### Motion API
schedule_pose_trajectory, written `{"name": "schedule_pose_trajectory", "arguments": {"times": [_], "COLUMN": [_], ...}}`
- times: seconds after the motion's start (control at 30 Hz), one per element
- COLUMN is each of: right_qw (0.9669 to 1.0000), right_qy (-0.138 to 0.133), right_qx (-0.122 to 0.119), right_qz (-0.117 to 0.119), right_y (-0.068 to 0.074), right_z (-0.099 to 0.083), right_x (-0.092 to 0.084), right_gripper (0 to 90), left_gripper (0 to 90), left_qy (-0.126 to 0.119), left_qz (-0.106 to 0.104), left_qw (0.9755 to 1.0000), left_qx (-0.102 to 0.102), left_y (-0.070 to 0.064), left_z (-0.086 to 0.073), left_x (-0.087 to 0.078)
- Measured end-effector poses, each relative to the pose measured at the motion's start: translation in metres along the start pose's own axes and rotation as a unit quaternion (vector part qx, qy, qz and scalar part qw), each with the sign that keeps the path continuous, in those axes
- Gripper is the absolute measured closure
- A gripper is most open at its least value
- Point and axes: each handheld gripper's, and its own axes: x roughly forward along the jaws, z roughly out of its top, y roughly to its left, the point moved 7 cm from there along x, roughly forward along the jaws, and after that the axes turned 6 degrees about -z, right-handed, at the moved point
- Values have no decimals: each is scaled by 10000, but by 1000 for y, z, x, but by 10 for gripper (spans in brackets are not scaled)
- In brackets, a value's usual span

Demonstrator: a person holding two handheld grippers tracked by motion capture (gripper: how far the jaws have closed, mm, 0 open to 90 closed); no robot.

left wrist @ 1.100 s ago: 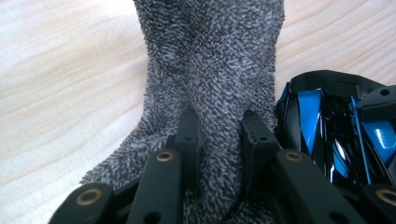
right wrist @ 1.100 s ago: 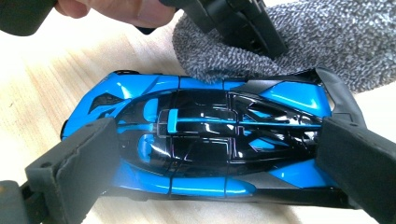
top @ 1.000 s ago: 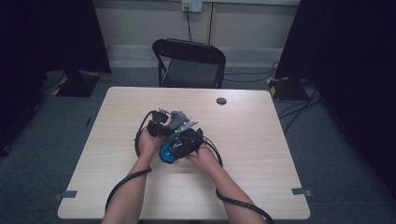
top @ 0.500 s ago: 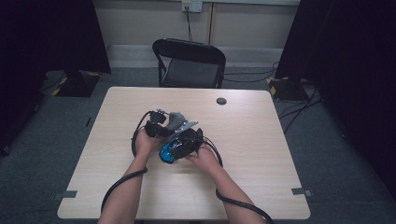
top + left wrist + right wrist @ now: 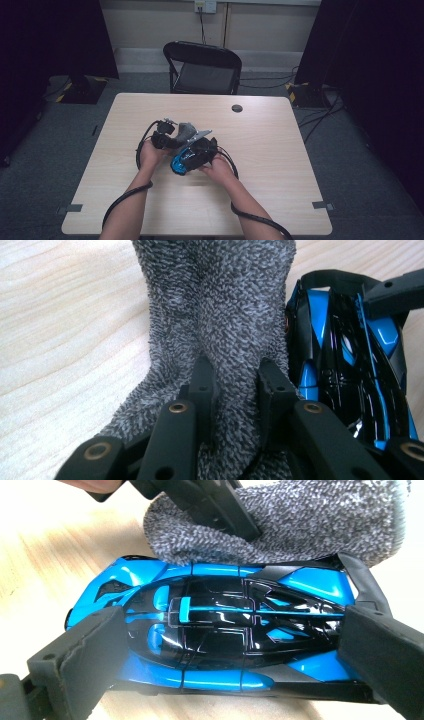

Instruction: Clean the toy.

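A pale wood-grain table point(image 5: 280, 150) stands on grey carpet; a black folding chair point(image 5: 204, 67) stands beyond its far edge, and a small dark round disc point(image 5: 237, 108) lies on the far part of the top, well apart from the work; black cables trail from both grippers toward the near edge. Near the table's middle a toy car point(image 5: 225, 630) rests on the wood, with a grey cloth point(image 5: 220, 315) touching one long side and partly masking it; the car is glossy blue and black, low and wedge-shaped, with sharp panel lines; the cloth is soft, looped, speckled grey terry, bunched into folds. The left gripper point(image 5: 234, 385) is clenched on a fold of the cloth; the right gripper point(image 5: 225, 645) grasps the car lengthwise, one padded black jaw at each end.
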Motion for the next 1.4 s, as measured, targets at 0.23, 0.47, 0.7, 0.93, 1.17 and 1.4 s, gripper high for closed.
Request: {"name": "schedule_pose_trajectory", "arguments": {"times": [0.23, 0.47, 0.7, 0.93, 1.17, 1.4], "right_qw": [10000, 10000, 10000, 10000, 10000, 10000], "right_qy": [-1, -9, -5, -25, -37, -15], "right_qx": [-1, -2, 2, -11, -2, -11], "right_qz": [-1, 2, 3, 5, 3, 26], "right_y": [0, 0, 0, 1, 1, 3], "right_z": [0, 0, 0, 0, 0, 0], "right_x": [0, 0, 0, 0, 0, 0], "right_gripper": [0, 0, 0, 0, 0, 0], "left_gripper": [727, 728, 729, 729, 729, 729], "left_qy": [38, 52, 110, 121, 114, 105], "left_qz": [-16, -12, 25, 34, 23, 14], "left_qw": [10000, 10000, 9999, 9999, 9999, 9999], "left_qx": [3, -8, 37, 37, 39, 12], "left_y": [0, -1, -1, -1, -1, -1], "left_z": [-4, -8, -13, -19, -26, -32], "left_x": [-3, -6, -10, -15, -21, -25]}}
